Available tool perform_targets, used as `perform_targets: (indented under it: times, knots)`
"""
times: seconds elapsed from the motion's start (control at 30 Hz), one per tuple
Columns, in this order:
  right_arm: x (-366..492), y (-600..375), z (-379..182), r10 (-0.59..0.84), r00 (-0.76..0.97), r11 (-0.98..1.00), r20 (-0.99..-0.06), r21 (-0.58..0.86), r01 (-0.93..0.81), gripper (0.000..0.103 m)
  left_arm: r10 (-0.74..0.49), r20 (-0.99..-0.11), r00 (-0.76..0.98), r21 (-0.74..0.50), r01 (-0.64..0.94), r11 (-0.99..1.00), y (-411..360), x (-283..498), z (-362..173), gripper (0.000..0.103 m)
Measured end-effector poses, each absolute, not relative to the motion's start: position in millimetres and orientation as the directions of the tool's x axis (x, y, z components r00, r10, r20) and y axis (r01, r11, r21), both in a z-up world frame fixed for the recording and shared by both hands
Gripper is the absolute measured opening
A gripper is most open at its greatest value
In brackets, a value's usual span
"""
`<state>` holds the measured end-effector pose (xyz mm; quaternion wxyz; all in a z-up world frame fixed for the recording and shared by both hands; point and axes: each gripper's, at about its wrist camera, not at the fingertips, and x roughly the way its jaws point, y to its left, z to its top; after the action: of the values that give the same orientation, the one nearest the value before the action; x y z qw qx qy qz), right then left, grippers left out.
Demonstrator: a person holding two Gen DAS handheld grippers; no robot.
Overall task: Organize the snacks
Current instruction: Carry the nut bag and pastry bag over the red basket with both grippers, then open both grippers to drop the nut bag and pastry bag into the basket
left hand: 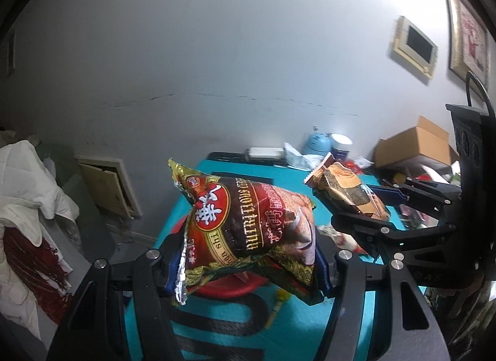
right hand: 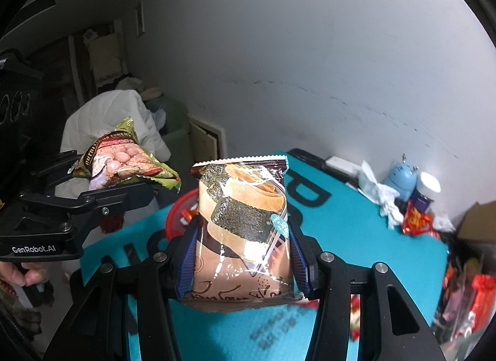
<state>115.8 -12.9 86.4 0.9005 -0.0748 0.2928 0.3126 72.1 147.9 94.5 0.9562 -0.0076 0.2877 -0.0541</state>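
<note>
My left gripper (left hand: 245,271) is shut on a red and gold snack bag (left hand: 248,224), held up above the teal mat (left hand: 235,330). My right gripper (right hand: 241,268) is shut on a brown seaweed-roll snack packet (right hand: 245,230), also lifted off the mat (right hand: 356,237). A red bowl (left hand: 229,289) sits on the mat under the red and gold bag, mostly hidden by it; its rim (right hand: 173,218) shows behind the brown packet. Each view shows the other gripper alongside: the right gripper (left hand: 381,206) with its packet (left hand: 347,187), the left gripper (right hand: 102,181) with its bag (right hand: 121,159).
At the mat's far end stand a blue figurine (right hand: 400,178), a white-lidded jar (right hand: 426,189), crumpled tissue (right hand: 378,190) and a white box (right hand: 341,164). More red snack packs (right hand: 415,221) lie at the right, by a cardboard box (left hand: 415,144). White bedding (left hand: 28,193) is piled left.
</note>
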Motion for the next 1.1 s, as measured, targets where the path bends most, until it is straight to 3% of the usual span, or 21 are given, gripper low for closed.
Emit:
perform_targets:
  times: [0.53, 1.1]
  knots:
    - [196, 42, 48, 0.566, 0.558, 0.758, -0.606, 0.117, -0.642, 0.051, -0.004, -0.632, 0.775, -0.055, -0.04, 0.998, 188, 127, 41, 0.063]
    - [215, 46, 14, 0.496, 0.534, 0.766, -0.685, 0.055, -0.641, 0.051, -0.025, -0.774, 0.633, -0.069, -0.046, 0.997, 171, 160, -23, 0.063]
